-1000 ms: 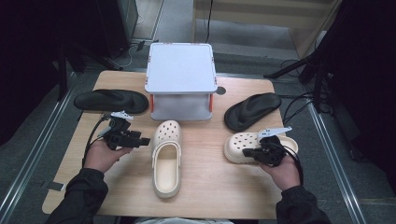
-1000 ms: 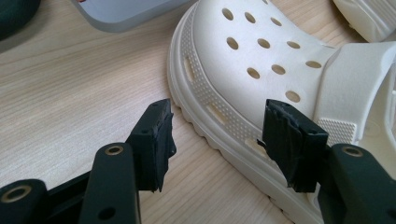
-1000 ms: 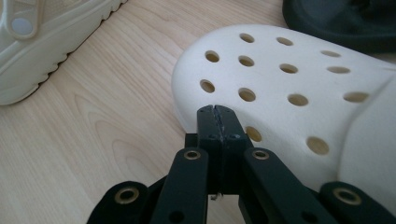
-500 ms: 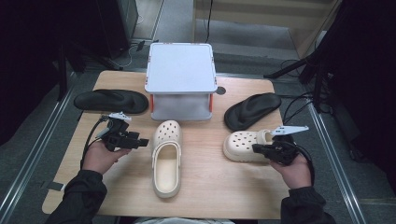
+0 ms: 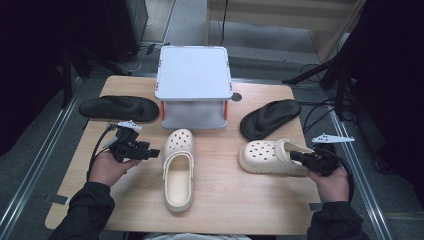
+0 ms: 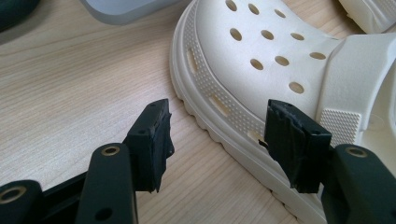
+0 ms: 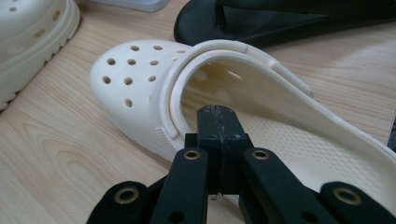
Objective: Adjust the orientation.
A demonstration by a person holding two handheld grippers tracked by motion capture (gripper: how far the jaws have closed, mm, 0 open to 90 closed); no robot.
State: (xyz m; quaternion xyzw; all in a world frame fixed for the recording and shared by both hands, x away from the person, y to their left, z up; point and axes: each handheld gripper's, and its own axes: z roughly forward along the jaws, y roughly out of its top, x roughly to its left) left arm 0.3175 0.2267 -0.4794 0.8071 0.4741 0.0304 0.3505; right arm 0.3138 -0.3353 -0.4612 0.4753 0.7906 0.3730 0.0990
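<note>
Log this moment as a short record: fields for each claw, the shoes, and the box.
left claw: open, jaws either side of the sole edge of the middle clog, not pressing on it
right claw: shut, pads together, at the heel opening of the right clog; grip on the rim cannot be told
middle clog: upright, toe toward the box
right clog: toe pointing at the middle clog
black sandals: left one, right one, flanking the box
box: grey, lidded, at the table's far middle
</note>
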